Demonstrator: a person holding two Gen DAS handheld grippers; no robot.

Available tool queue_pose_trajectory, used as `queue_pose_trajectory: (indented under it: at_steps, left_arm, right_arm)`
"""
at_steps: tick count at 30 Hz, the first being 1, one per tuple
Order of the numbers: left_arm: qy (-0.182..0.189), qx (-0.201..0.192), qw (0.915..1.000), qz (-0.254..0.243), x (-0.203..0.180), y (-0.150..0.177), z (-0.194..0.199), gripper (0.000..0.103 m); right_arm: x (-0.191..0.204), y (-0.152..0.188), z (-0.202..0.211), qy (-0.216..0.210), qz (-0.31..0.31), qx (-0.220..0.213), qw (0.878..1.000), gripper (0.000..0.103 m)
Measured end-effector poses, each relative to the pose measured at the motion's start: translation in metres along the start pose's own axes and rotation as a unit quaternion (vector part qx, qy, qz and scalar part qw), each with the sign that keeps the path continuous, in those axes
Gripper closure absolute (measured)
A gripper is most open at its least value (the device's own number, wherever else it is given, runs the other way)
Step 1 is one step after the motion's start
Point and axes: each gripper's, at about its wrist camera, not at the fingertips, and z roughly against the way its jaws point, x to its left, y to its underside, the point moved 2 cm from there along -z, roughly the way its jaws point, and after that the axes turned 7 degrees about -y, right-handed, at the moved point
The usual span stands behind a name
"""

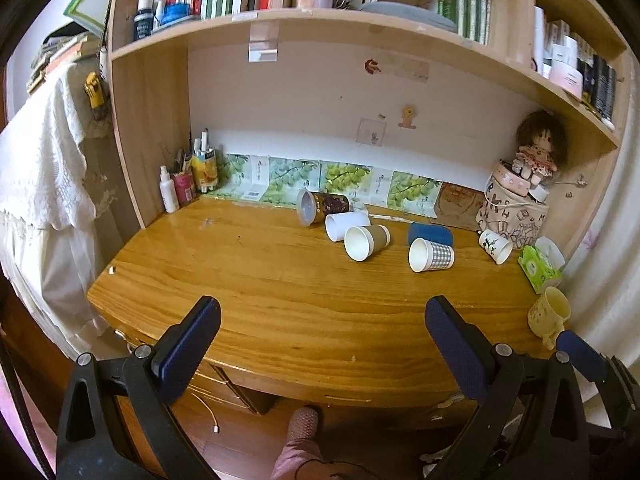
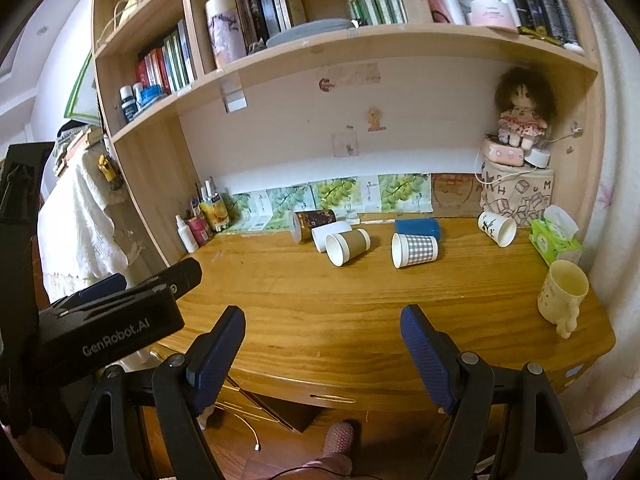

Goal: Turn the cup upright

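Observation:
Several paper cups lie on their sides at the back of the wooden desk (image 1: 280, 288): a dark printed cup (image 1: 320, 207), a white cup (image 1: 344, 225), a brown-sleeved cup (image 1: 366, 241), a checked cup (image 1: 431, 255), a blue cup (image 1: 430, 233) and a white cup with a plant drawing (image 1: 495, 245). They also show in the right wrist view: the brown cup (image 2: 347, 246), the checked cup (image 2: 414, 250), the plant cup (image 2: 497, 229). My left gripper (image 1: 322, 312) and my right gripper (image 2: 323, 324) are open and empty, over the desk's front edge, well short of the cups.
A cream mug (image 2: 562, 294) stands upright at the desk's right edge, beside a green tissue box (image 2: 554, 240). A doll (image 2: 520, 112) sits on a fabric box at the back right. Bottles and pens (image 1: 188, 180) stand at the back left. A shelf overhangs the desk.

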Motion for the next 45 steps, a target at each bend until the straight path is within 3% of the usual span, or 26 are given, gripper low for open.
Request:
queue_pose_trajectory:
  at_steps: [22, 30, 37, 45]
  left_arm:
    - [0.004, 0.004, 0.9999, 0.016, -0.008, -0.101, -0.108, 0.001]
    - [0.003, 0.025, 0.9993, 0.026, -0.002, -0.125, -0.147, 0.001]
    - [-0.001, 0.084, 0.9949, 0.055, 0.013, -0.130, -0.192, 0.001]
    - [-0.003, 0.148, 0.9859, 0.079, 0.028, -0.127, -0.240, 0.001]
  right_arm:
    - [-0.022, -0.095, -0.118, -0.034, 0.036, 0.005, 0.999, 0.022]
    - [-0.013, -0.122, -0.165, -0.049, 0.108, 0.038, 0.992, 0.022]
    - [-0.004, -0.138, -0.214, -0.048, 0.193, 0.085, 0.976, 0.022]
    - [-0.001, -0.143, -0.275, -0.045, 0.294, 0.155, 0.942, 0.022]
